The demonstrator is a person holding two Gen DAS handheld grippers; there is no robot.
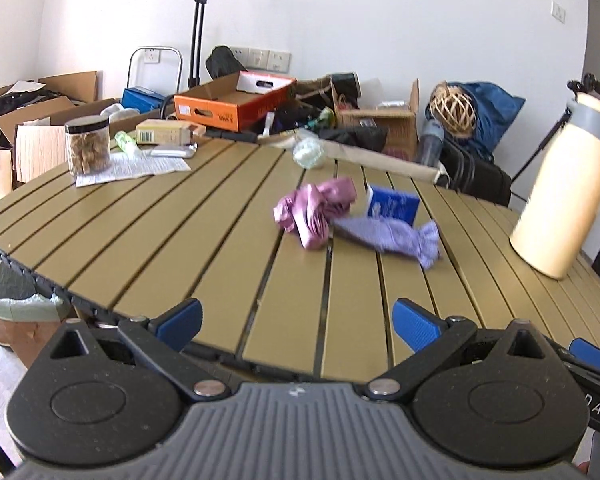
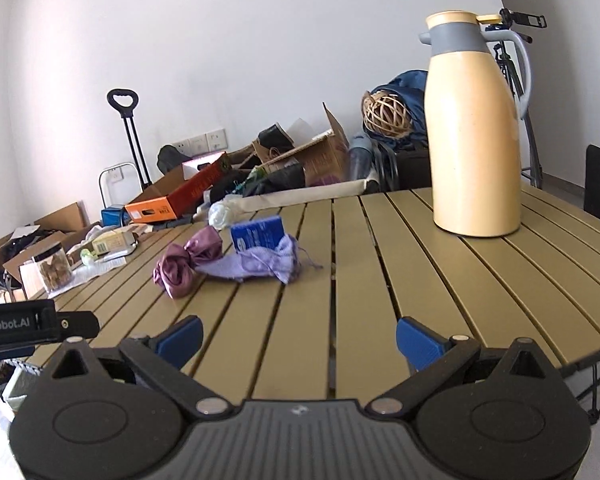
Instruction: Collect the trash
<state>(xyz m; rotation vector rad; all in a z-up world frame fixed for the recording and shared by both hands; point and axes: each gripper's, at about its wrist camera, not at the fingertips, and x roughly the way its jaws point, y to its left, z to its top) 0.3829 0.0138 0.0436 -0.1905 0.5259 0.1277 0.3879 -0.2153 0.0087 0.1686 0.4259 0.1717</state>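
Observation:
On the slatted olive table (image 1: 180, 232) lie a crumpled pink wrapper (image 1: 314, 210), a lilac wrapper (image 1: 392, 236) and a small blue packet (image 1: 392, 204) behind them. A crumpled clear plastic ball (image 1: 309, 152) sits near the far edge. My left gripper (image 1: 298, 322) is open and empty, above the near table edge, well short of the wrappers. My right gripper (image 2: 299, 340) is open and empty, also short of the pink wrapper (image 2: 188, 262), lilac wrapper (image 2: 260, 262) and blue packet (image 2: 258, 232). The table also shows in the right wrist view (image 2: 380, 280).
A cream thermos jug (image 1: 560, 184) (image 2: 474, 132) stands on the table's right side. A jar of snacks (image 1: 88, 144), a paper sheet and a small box sit at the left. A lined bin (image 1: 12, 308) stands below the table's left edge. Boxes and bags clutter the floor behind.

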